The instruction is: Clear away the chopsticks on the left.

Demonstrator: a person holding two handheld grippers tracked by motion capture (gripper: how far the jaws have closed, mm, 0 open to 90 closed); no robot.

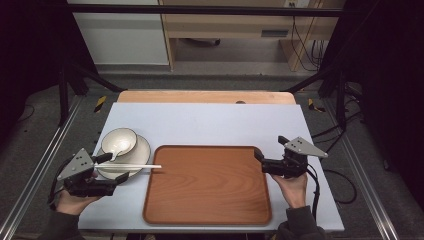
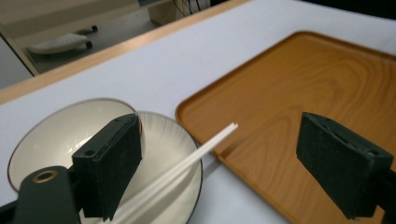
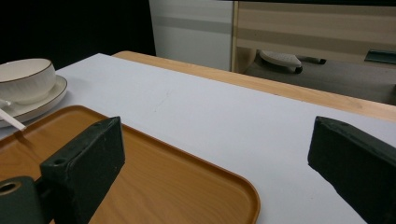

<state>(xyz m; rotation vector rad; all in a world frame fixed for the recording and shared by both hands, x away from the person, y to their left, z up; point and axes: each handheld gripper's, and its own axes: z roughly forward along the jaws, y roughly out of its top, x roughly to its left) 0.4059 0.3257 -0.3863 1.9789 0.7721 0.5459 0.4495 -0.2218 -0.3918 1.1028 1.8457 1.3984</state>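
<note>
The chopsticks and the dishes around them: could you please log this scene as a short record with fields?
chopsticks: white pair, lying across the plate, tips reaching over the tray's left edge
plate: cream, dark rim, on the table left of the tray
bowl: cream, standing on the plate, a white spoon leaning in it
tray: wooden, nothing on it
left gripper: jaws open, one on each side of the chopsticks, not pressing them
right gripper: jaws open, at the tray's right corner, holding nothing
</note>
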